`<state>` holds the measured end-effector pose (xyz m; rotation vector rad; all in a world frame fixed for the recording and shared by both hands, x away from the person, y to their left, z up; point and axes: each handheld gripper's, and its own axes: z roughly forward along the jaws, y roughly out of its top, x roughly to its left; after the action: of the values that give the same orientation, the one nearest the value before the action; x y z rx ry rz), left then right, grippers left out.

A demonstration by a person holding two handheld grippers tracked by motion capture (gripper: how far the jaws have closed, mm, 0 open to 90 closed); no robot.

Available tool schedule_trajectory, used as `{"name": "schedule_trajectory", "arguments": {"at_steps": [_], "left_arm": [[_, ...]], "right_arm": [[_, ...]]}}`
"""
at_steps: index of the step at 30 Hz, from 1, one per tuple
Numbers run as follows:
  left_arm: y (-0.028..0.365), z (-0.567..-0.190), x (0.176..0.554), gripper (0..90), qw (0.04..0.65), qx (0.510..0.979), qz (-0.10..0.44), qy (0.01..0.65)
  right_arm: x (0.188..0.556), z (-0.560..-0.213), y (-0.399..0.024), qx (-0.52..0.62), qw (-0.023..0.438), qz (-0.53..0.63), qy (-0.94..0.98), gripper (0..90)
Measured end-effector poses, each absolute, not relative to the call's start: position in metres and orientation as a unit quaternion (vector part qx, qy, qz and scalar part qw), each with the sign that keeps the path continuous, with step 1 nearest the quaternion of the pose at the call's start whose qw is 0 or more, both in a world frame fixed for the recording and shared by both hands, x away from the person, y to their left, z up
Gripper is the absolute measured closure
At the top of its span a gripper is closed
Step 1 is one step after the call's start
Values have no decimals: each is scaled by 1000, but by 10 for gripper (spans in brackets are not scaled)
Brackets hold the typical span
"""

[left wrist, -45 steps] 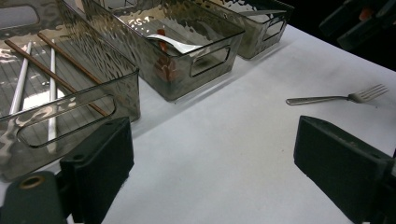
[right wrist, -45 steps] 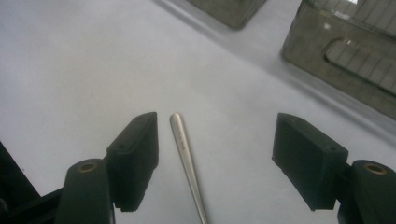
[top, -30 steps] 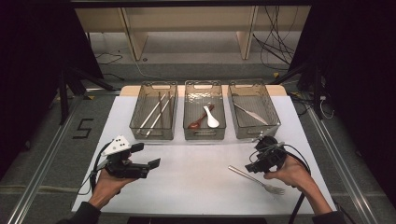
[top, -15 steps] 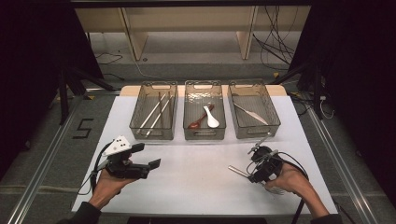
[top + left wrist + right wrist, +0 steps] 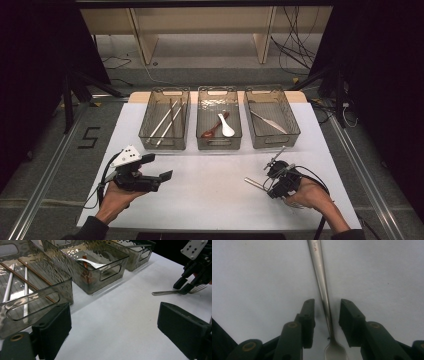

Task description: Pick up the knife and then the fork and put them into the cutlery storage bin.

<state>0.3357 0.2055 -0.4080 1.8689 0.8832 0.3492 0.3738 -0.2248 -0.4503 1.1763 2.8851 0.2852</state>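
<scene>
- Your right hand-held gripper (image 5: 325, 312) is set down over the fork (image 5: 322, 290) on the white tabletop (image 5: 210, 195). Its jaws have just been closing and stand on either side of the fork's handle, with a narrow gap left on each side, so nothing is pinched yet.
- In the right gripper view the handle runs straight up between the jaws, and the neck of the fork sits low between them.
- From above, that hand-held gripper (image 5: 276, 181) is at the near right of the tabletop, and the handle end of the fork (image 5: 253, 183) sticks out of it toward the left.
- Your left hand-held gripper (image 5: 159, 169) hovers at the near left, well apart from the fork. Its jaws are spread wide with nothing between them, and in its own view they frame bare tabletop.
- The left gripper view catches the fork (image 5: 165, 292) lying flat under your other hand-held gripper (image 5: 183, 286).
- Beyond your hands, three clear bins stand in a row. The left bin (image 5: 150, 125) holds long sticks, the middle bin (image 5: 202, 125) a white spoon and a brown one, and the right bin (image 5: 292, 125) a knife.
</scene>
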Motion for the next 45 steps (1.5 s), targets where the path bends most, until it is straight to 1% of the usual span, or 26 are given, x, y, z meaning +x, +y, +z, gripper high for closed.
{"name": "schedule_trajectory", "arguments": {"at_steps": [9, 13, 16, 20, 22, 34, 45], "left_arm": [[205, -408, 336, 112, 499, 773, 143, 364], [205, -408, 336, 113, 499, 773, 142, 364], [205, -408, 336, 112, 499, 773, 142, 364], [204, -408, 336, 113, 499, 774, 142, 364], [204, -408, 336, 113, 499, 774, 142, 364], [205, -408, 336, 113, 498, 774, 143, 364], [206, -408, 335, 113, 498, 773, 144, 366]], "right_arm": [[374, -452, -222, 366, 19, 78, 927, 736], [374, -452, -221, 361, 23, 73, 929, 751], [374, -452, -219, 357, 25, 69, 931, 790], [373, -453, -219, 349, 26, 70, 934, 812], [373, -453, -218, 345, 26, 69, 936, 841], [375, -451, -223, 348, 24, 78, 934, 854], [379, -425, -239, 374, 33, 141, 916, 854]]}}
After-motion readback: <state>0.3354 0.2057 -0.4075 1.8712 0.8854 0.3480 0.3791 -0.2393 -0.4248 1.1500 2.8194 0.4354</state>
